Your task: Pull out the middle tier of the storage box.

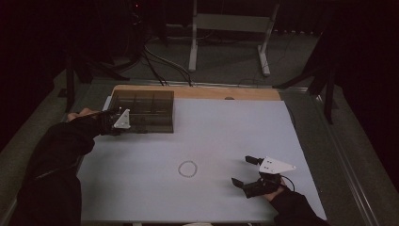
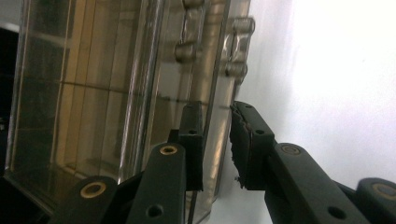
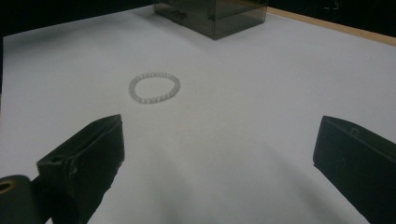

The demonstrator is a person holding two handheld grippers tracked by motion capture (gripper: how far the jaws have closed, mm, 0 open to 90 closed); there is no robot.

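The left gripper (image 2: 215, 144) pinches the edge wall of the smoky transparent plastic compartment box (image 1: 143, 110), likely steadying it. The right gripper (image 1: 245, 169) rests wide open; the white beaded bracelet (image 3: 154, 87) lies ahead of its fingers on the white bench (image 1: 226, 136).

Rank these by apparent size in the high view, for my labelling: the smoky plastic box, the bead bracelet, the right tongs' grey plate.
1. smoky plastic box
2. grey plate on the right tongs
3. bead bracelet; only slightly smaller than the plate, so that ordering is close.
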